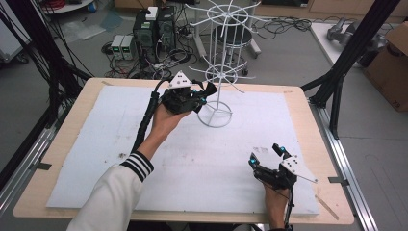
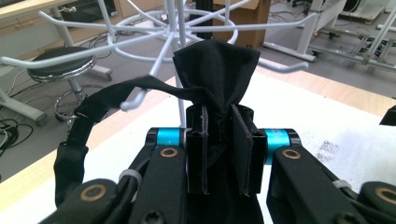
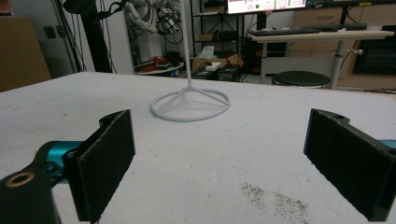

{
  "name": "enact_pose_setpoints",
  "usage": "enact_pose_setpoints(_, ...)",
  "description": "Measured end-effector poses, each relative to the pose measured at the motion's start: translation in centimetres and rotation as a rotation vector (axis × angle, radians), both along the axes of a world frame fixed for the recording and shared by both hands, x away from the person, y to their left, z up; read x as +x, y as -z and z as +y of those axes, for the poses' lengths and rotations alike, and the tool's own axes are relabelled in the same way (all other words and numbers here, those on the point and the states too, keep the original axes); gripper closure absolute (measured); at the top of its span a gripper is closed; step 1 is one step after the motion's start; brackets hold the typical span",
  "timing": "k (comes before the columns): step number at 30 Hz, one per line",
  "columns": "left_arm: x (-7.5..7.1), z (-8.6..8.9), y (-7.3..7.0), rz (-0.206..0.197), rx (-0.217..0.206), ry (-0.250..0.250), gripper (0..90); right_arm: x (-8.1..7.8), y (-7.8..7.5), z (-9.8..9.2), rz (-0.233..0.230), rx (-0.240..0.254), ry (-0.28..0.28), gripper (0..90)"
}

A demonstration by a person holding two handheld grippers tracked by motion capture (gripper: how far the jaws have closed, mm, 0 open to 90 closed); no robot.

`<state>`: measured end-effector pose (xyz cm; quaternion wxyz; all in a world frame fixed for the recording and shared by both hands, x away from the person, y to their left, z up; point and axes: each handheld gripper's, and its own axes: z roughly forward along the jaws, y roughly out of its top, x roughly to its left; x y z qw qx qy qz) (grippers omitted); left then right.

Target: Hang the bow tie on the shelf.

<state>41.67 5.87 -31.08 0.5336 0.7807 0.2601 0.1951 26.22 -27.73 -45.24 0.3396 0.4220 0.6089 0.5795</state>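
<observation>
A soft black cloth [image 2: 215,65], bunched and creased with a thin strap trailing off one side, is pinched in the left gripper [image 1: 204,95], raised above the table [image 1: 72,115] beside a white wire rack [image 1: 219,72]. The right gripper [image 1: 267,156] rests on the white mat [image 1: 202,159], jaws wide apart.

In the left tool view, the lower end of the black fabric piece [image 2: 215,70] drops between the closed jaws of the left tool [image 2: 219,154] and is cut off by the bottom edge, so its full shape cannot be told. The white wire rack with radiating arms [image 2: 163,32] is cut off at the top there. In the high view the fabric [image 1: 210,89] is too small to make out. In the right tool view, the rack's thin pole [image 3: 185,42] runs out past the top edge, and both jaws of the right tool [image 3: 219,163] are clipped at the bottom.
</observation>
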Motion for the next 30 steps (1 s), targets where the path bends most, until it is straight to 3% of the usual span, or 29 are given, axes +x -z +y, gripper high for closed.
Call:
enact_pose_setpoints(10,0.0,0.9,1.9,0.066,0.0,-0.03,73.8,0.0,0.0,0.0,0.004,0.004,-0.002,7.9)
enact_pose_setpoints(14,-0.3,1.2,2.3,0.087,0.028,-0.078,48.8,0.0,0.0,-0.1,0.005,0.005,0.002,7.9)
enact_pose_setpoints(19,-0.3,2.5,3.0,0.097,0.015,-0.096,20.6,-0.1,0.0,0.0,-0.015,-0.006,0.001,7.8)
enact_pose_setpoints(21,-0.5,3.3,3.4,0.101,0.007,-0.096,16.3,-0.1,0.0,0.0,-0.016,-0.001,-0.001,7.8)
enact_pose_setpoints(24,-1.4,5.2,4.2,0.09,-0.036,-0.072,14.1,-0.2,0.1,0.0,-0.023,-0.004,-0.002,7.8)
enact_pose_setpoints(27,-2.8,7.4,4.7,0.061,-0.05,-0.058,13.5,-0.3,0.1,0.0,-0.023,-0.003,-0.003,7.8)
enact_pose_setpoints(30,-4.8,10.5,5.4,-0.011,-0.033,-0.057,13.5,-0.2,0.1,0.0,-0.023,-0.005,-0.005,7.8)
